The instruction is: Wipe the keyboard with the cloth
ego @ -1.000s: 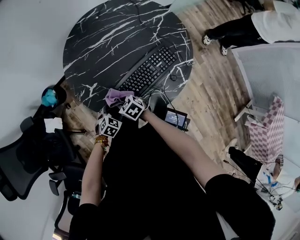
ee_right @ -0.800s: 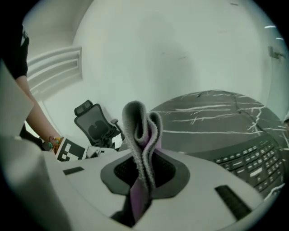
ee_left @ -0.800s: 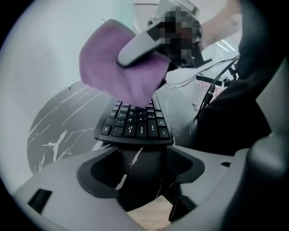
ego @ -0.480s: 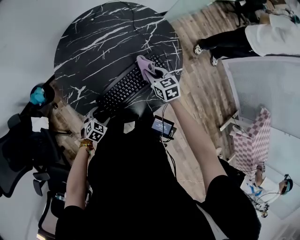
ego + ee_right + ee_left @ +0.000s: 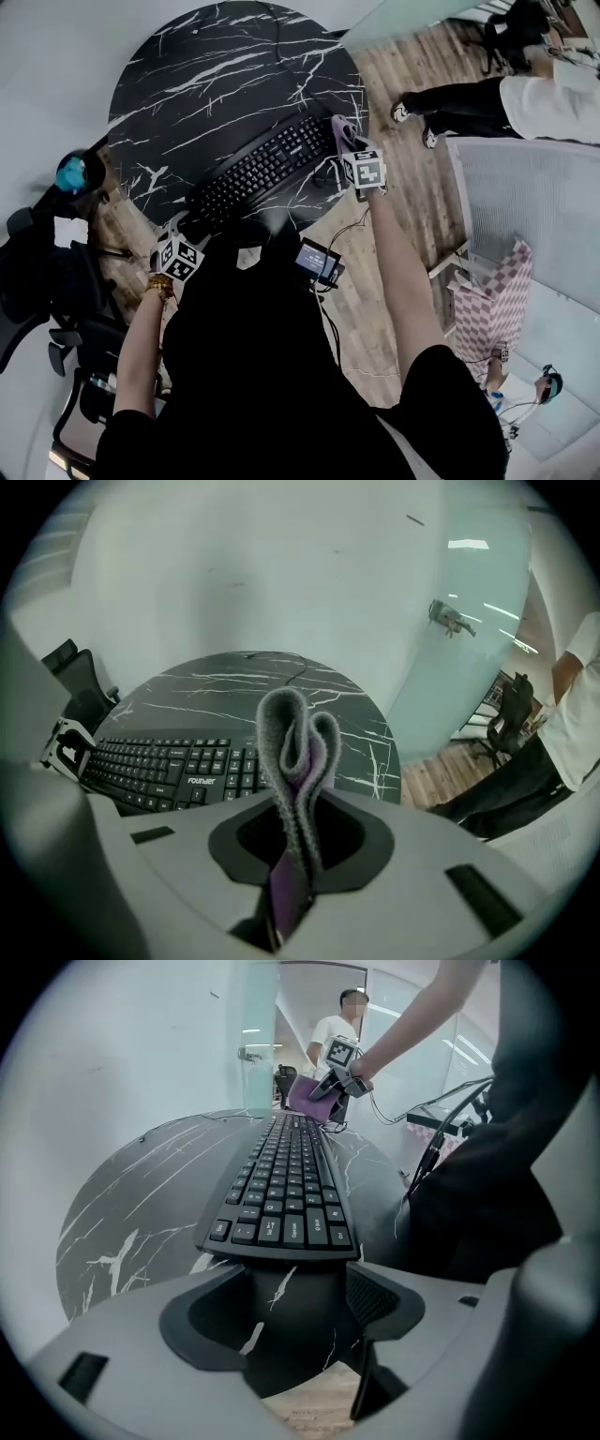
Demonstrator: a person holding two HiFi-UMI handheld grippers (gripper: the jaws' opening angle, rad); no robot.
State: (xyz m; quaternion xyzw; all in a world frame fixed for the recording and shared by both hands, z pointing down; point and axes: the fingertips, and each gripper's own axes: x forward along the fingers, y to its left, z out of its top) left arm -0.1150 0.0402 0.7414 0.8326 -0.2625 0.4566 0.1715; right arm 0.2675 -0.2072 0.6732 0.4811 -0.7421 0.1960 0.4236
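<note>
**Cloth at the keyboard's right end, pinched in the right jaws**

The purple cloth (image 5: 296,747) is folded into a loop with a grey fuzzy edge. It stands up out of the right gripper (image 5: 292,874), whose jaws are closed tight on its lower part. In the head view the cloth (image 5: 341,130) sits at the right-hand end of the keyboard (image 5: 263,172), just ahead of the right gripper (image 5: 349,150). Whether the fabric is pressing on the keys there cannot be told. The left gripper view looks down the length of the keyboard (image 5: 286,1183) and shows the cloth (image 5: 307,1097) at its far end.

The keyboard is black and lies slantwise near the edge of a round black tabletop (image 5: 216,75) with white marble veins. From the right gripper view the keyboard (image 5: 159,766) lies low and to the left of the cloth.

The left gripper (image 5: 291,1309) is at the keyboard's opposite end. Its jaws stand wide apart with nothing between them, only the tabletop (image 5: 122,1204) rim and a strip of wooden floor below. In the head view the left gripper (image 5: 186,234) sits just beside the keyboard's left end.

A small device with a lit screen (image 5: 317,260) hangs below the tabletop rim, over the wooden floor (image 5: 403,225). An office chair (image 5: 37,281) stands at the left. Another person (image 5: 506,89) stands well apart on the right.
</note>
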